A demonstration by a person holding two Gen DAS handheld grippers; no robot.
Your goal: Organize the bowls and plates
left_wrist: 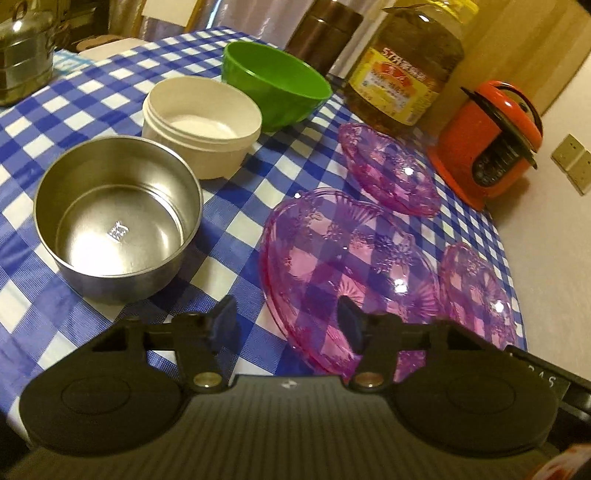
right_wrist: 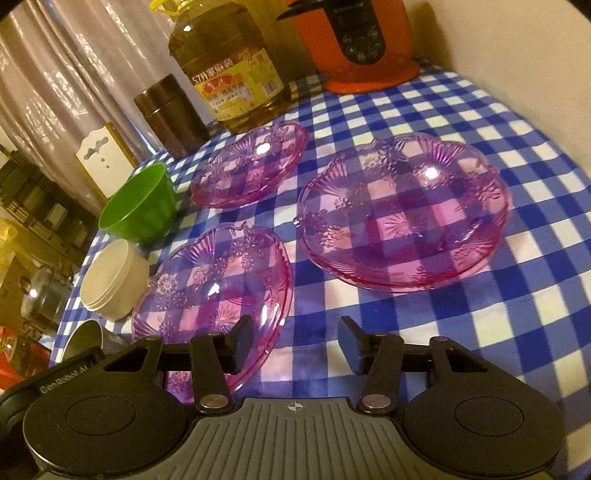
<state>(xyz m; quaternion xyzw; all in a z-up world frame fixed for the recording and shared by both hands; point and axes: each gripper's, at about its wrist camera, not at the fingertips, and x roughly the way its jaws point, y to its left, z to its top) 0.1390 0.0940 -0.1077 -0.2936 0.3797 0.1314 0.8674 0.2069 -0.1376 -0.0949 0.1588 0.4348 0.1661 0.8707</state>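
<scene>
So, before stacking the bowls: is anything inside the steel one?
The steel bowl looks empty: bare shiny floor with a small stamped mark. Only the strip behind its near wall is hidden.

A table with a blue and white checked cloth [left_wrist: 110, 92] holds everything. In the left wrist view, a steel bowl [left_wrist: 118, 218] sits at 9 o'clock. A white tub [left_wrist: 201, 123] and a green bowl [left_wrist: 275, 83] line up toward 12. Three pink plates [right_wrist: 402, 210] [right_wrist: 214, 291] [right_wrist: 251, 164] lie at 3 o'clock. An oil bottle [left_wrist: 404, 66], a brown can [left_wrist: 323, 33] and an orange cooker [left_wrist: 487, 144] stand at the far edge.
</scene>
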